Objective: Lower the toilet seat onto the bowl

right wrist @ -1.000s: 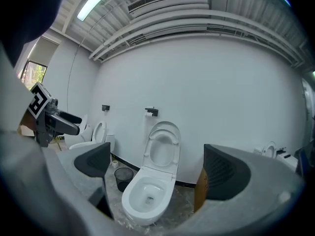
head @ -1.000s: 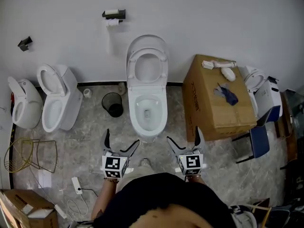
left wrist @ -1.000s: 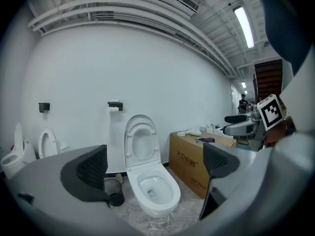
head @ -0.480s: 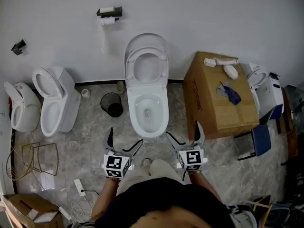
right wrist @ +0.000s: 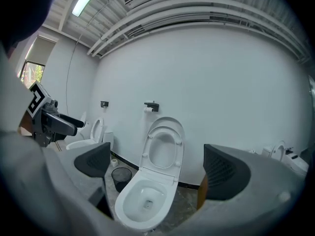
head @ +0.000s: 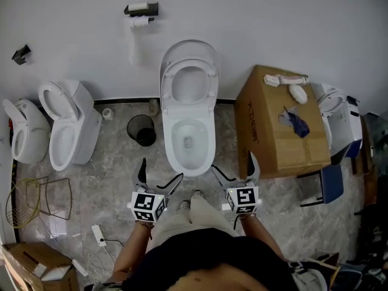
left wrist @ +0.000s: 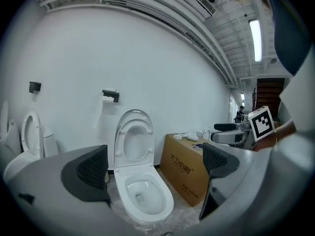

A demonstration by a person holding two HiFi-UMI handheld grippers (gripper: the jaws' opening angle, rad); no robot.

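Observation:
A white toilet bowl (head: 190, 143) stands against the wall, its seat (head: 188, 84) and lid raised upright. The same raised seat (left wrist: 134, 144) shows in the left gripper view above the bowl (left wrist: 143, 197), and the seat (right wrist: 164, 150) and bowl (right wrist: 143, 202) show in the right gripper view. My left gripper (head: 159, 176) hangs open just short of the bowl's front left. Level with it at the front right, my right gripper (head: 235, 169) is open too. Neither touches the toilet, and nothing is between the jaws of either.
A large cardboard box (head: 279, 123) with small items on top stands right of the toilet. A black bin (head: 142, 130) sits to its left, then two more white toilets (head: 65, 127). A paper holder (head: 140, 10) is on the wall. A wire basket (head: 36, 197) stands lower left.
The view has crept forward, so the toilet sits slightly nearer. Both grippers stay open at the bowl's front, and the seat remains raised.

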